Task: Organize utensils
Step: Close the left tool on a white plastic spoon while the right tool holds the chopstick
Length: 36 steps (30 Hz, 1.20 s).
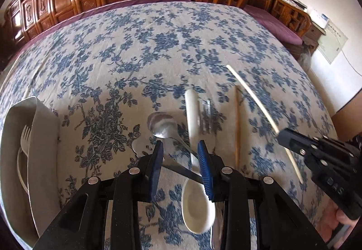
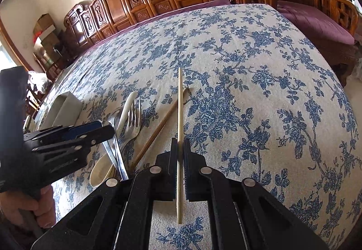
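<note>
In the left wrist view my left gripper stands open just above a pile of cutlery. Its blue pads straddle the handles of a metal spoon and a white ceramic spoon without pressing on them. A metal fork lies blurred beyond, beside a brown chopstick. My right gripper is shut on a pale chopstick, held off the cloth and pointing away. The left gripper shows over the fork and white spoon.
A grey tray with a fork in it sits at the table's left edge. The floral tablecloth stretches wide beyond the cutlery. Carved wooden benches with purple cushions line the far side. A hand holds the left gripper.
</note>
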Tool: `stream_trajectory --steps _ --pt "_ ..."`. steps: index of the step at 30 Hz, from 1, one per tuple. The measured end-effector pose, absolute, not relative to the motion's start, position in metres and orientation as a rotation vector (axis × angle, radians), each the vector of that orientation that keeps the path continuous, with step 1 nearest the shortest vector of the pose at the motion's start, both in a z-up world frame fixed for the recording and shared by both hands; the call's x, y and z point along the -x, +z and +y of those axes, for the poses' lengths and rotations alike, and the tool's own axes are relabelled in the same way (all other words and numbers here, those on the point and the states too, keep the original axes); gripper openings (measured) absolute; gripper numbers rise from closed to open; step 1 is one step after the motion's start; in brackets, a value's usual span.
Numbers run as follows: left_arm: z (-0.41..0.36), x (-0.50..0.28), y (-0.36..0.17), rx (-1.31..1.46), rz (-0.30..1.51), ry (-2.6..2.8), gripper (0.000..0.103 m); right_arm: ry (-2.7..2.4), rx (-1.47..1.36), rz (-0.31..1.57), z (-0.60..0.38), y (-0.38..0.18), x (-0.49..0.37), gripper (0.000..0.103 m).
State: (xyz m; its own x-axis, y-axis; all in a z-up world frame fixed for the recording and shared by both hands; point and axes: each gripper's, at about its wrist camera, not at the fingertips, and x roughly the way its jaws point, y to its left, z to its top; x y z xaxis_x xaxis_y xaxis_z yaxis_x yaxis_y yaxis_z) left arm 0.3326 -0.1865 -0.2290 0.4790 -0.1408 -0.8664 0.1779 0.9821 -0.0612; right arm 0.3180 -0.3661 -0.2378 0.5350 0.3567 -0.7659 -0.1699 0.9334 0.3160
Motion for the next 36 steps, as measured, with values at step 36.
stream_trajectory --steps 36 --pt "-0.166 -0.341 -0.233 0.074 1.078 -0.207 0.008 0.325 -0.217 0.962 -0.363 -0.239 -0.321 0.006"
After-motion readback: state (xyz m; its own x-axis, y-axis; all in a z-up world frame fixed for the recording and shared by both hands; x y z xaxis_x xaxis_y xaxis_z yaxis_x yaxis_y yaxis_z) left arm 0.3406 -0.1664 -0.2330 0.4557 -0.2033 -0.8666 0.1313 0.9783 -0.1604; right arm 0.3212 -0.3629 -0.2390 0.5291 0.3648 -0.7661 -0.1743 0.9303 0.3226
